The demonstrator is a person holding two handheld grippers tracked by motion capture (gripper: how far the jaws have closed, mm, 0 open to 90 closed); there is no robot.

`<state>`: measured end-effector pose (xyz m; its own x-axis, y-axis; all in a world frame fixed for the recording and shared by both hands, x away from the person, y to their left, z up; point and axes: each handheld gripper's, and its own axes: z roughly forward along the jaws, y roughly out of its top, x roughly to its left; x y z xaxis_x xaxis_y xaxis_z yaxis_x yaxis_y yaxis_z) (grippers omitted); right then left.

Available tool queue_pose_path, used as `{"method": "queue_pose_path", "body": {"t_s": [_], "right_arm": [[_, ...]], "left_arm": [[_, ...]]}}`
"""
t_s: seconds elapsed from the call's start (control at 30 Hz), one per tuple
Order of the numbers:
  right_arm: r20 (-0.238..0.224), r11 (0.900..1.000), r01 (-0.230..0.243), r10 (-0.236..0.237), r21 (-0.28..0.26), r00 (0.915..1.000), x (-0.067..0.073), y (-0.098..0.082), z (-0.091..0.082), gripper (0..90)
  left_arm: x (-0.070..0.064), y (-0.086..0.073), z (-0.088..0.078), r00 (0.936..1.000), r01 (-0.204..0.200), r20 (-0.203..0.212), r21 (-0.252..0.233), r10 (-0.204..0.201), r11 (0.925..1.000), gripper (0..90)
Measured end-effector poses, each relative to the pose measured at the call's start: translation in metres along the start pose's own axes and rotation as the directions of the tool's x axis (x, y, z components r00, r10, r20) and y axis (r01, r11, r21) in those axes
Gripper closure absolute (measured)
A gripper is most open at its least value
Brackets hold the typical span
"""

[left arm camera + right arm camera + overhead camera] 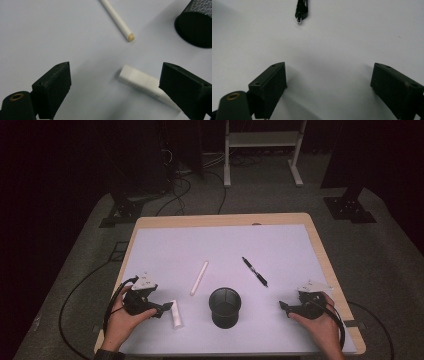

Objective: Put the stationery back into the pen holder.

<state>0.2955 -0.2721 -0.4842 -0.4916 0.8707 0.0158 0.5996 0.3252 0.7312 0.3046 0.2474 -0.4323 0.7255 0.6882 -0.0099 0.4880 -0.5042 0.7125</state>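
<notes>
your left gripper [169, 307] spread wide, white eraser [140, 81] between pads, ungripped, left of mesh pen cup [225, 307]. your right gripper [282, 306] gaping, empty, right of cup.

Left hand-held gripper [167, 307], right hand-held gripper [283, 306]: black bodies, grey three-cornered top plates, blocky black jaws with small screw holes, trailing black cables; dark left cuff.

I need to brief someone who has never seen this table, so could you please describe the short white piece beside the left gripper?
On the white mat, find the black mesh cup near the front edge. Left of it, by the open left gripper, lies the short white piece. It is stubby and flat-sided, unlike the long thin white stick farther back.
</notes>
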Motion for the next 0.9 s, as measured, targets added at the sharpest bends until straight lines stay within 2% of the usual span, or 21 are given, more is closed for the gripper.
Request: {"method": "queue_pose_path", "body": {"t_s": [0.23, 0.3, 0.43, 0.5, 0.63, 0.67, 0.73, 0.77, 0.83, 0.9], "right_arm": [[0.001, 1.0, -0.001, 0.001, -0.001, 1.0, 0.0, 0.0, 0.0, 12.7], [0.003, 1.0, -0.001, 0.001, -0.002, 1.0, 0.001, 0.0, 0.0, 13.1], [0.001, 1.0, 0.001, -0.001, -0.003, 1.0, 0.0, 0.0, -0.001, 13.7], [0.002, 1.0, -0.002, 0.002, -0.005, 1.0, 0.0, 0.0, -0.001, 14.5], [0.011, 1.0, -0.012, 0.012, -0.007, 0.9999, 0.0, 0.0, -0.003, 20.3], [0.009, 1.0, -0.014, 0.014, -0.007, 0.9999, -0.001, 0.0, -0.003, 21.2], [0.0, 1.0, -0.021, 0.021, -0.007, 0.9998, -0.001, 0.002, -0.004, 23.9], [0.0, 1.0, -0.021, 0.021, -0.007, 0.9998, -0.001, 0.002, -0.004, 23.9], [0.0, 1.0, -0.014, 0.014, -0.009, 0.9999, -0.001, 0.004, -0.004, 25.3], [-0.008, 1.0, -0.011, 0.011, -0.011, 0.9999, -0.001, 0.006, -0.005, 25.9]], "left_arm": [[0.003, -0.02, 0.002, 0.9991, 0.008, -0.041, 0.018, -0.007, 0.9998, 9.8], [0.003, -0.025, 0.003, 0.9992, -0.003, -0.04, 0.021, 0.004, 0.9998, 9.8], [0.006, -0.031, 0.002, 0.9976, -0.016, -0.067, 0.014, 0.017, 0.9998, 9.8], [0.009, -0.034, 0.003, 0.9983, -0.01, -0.058, 0.013, 0.011, 0.9999, 9.7], [0.014, -0.04, 0.006, 0.9976, 0.008, -0.069, 0.026, -0.006, 0.9996, 9.3], [0.015, -0.042, 0.007, 0.9968, 0.018, -0.079, 0.022, -0.016, 0.9996, 9.3], [0.017, -0.047, 0.009, 0.9952, 0.012, -0.097, 0.033, -0.009, 0.9994, 9.3], [0.017, -0.047, 0.009, 0.9952, 0.012, -0.097, 0.033, -0.009, 0.9994, 8.5], [0.018, -0.05, 0.01, 0.9956, 0.036, -0.087, 0.016, -0.035, 0.9992, 8.4], [0.019, -0.051, 0.009, 0.9961, 0.03, -0.084, 0.012, -0.029, 0.9995, 7.7]]}}
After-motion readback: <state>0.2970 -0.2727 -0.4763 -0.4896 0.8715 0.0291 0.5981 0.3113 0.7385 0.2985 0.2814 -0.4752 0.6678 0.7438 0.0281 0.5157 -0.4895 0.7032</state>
